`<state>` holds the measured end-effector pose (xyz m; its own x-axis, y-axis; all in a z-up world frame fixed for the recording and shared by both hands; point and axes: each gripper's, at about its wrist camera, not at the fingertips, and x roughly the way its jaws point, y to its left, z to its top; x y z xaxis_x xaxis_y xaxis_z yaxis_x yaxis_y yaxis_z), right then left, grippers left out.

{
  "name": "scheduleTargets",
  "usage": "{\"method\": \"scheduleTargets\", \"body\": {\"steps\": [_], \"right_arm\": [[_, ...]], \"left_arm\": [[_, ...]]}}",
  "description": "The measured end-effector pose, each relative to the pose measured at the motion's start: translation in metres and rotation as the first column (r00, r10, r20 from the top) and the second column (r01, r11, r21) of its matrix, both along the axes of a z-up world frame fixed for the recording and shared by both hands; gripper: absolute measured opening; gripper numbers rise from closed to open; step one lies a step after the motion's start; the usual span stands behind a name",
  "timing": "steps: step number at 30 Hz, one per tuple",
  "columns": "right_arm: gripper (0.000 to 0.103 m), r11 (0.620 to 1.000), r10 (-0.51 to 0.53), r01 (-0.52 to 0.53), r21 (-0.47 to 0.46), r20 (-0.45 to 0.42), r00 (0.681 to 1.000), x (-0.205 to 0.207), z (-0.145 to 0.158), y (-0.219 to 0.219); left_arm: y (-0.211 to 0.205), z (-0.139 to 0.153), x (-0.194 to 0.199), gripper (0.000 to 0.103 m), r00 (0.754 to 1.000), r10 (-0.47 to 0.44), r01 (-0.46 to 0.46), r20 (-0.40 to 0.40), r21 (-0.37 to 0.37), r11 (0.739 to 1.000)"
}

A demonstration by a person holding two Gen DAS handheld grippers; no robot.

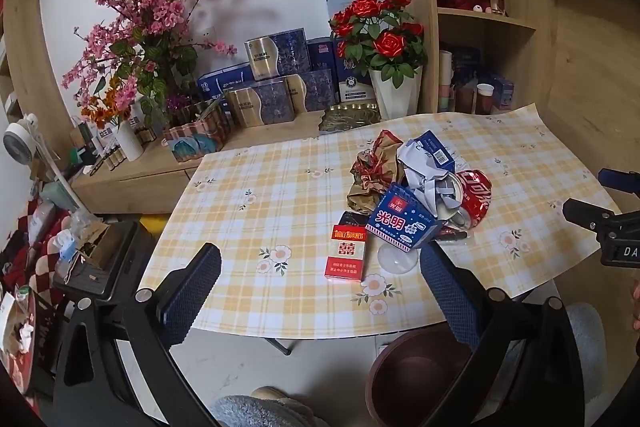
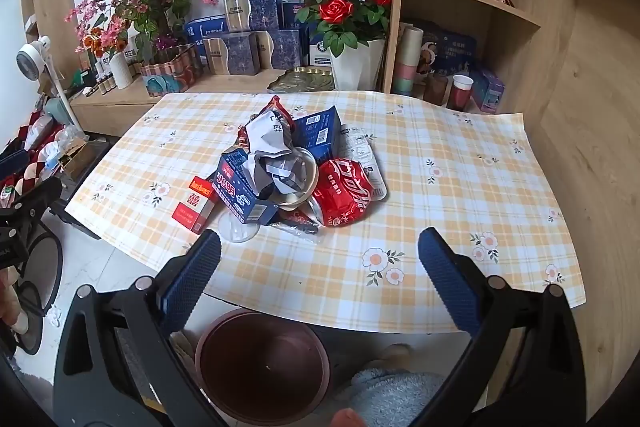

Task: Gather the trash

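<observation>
Trash pile (image 2: 296, 171) ahead of open right gripper (image 2: 320, 263)

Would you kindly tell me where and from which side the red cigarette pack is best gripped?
Grip the red cigarette pack across its two long narrow edges, coming from above on the near side. It lies flat, apart from most of the pile, its far end by the blue carton. The open left claw seems nearest.

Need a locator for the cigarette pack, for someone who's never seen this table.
Start at the yellow checked tablecloth and find the trash pile in its middle. At the pile's near-left edge lies the cigarette pack, flat and apart from the crumpled heap. It is the only red-and-white box, beside the blue carton.
</observation>
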<state>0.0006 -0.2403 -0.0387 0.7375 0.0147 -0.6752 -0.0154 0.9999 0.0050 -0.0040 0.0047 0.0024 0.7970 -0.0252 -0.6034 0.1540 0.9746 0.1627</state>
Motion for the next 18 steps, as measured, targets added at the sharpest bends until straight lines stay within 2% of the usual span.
{"method": "scheduleTargets", "body": {"steps": [18], "right_arm": [[0.097,1.0,0.001,-0.001,-0.002,-0.001,1.0,0.0,-0.002,0.0018]], "left_arm": [[-0.0034,-0.0002,-0.0007,0.098,1.0,-0.003,0.003,0.003,0.005,1.0]]}}
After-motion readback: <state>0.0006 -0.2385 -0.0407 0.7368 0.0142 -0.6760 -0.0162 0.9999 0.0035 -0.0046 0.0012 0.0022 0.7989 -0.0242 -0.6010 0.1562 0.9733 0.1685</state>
